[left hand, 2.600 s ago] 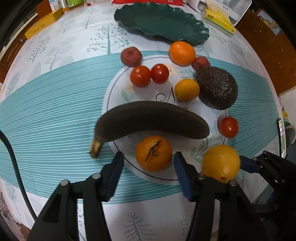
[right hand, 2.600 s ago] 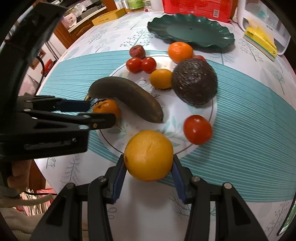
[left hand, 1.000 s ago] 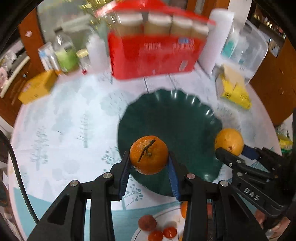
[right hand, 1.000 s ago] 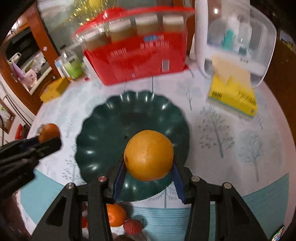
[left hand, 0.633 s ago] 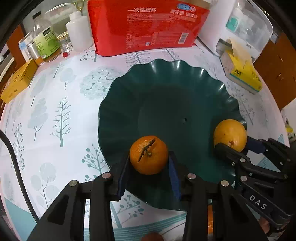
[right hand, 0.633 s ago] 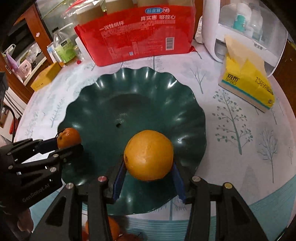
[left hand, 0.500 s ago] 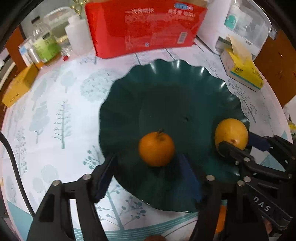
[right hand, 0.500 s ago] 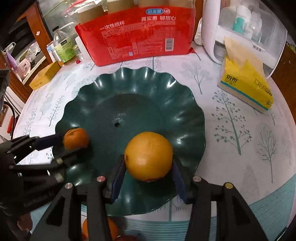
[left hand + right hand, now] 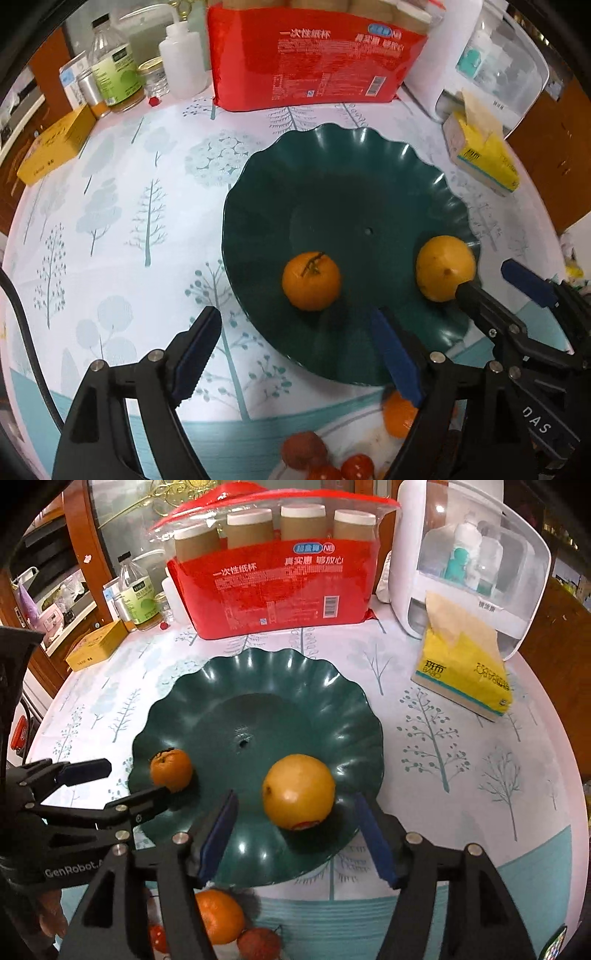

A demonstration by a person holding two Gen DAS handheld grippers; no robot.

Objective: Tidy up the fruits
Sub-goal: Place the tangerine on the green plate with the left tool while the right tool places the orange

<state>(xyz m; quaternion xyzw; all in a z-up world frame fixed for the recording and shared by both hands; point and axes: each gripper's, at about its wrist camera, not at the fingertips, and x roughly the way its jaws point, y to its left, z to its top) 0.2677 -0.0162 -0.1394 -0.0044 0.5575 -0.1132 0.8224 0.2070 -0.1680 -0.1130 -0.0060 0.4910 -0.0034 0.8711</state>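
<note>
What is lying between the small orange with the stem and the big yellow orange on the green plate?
Nothing: only bare green plate separates the small orange from the big yellow orange. The right wrist view shows it best; the left wrist view agrees.

At the bottom edge of the left wrist view, the small red fruits (image 9: 325, 461) are cut off by the frame, and an orange (image 9: 397, 413) sits half hidden behind the left gripper's (image 9: 299, 354) blue pad. In the right wrist view, another orange (image 9: 219, 915) and a reddish fruit (image 9: 258, 943) lie partly behind the right gripper's (image 9: 295, 834) arm at lower left. The red package's (image 9: 314, 62) top is cropped at the left wrist view's upper edge.
</note>
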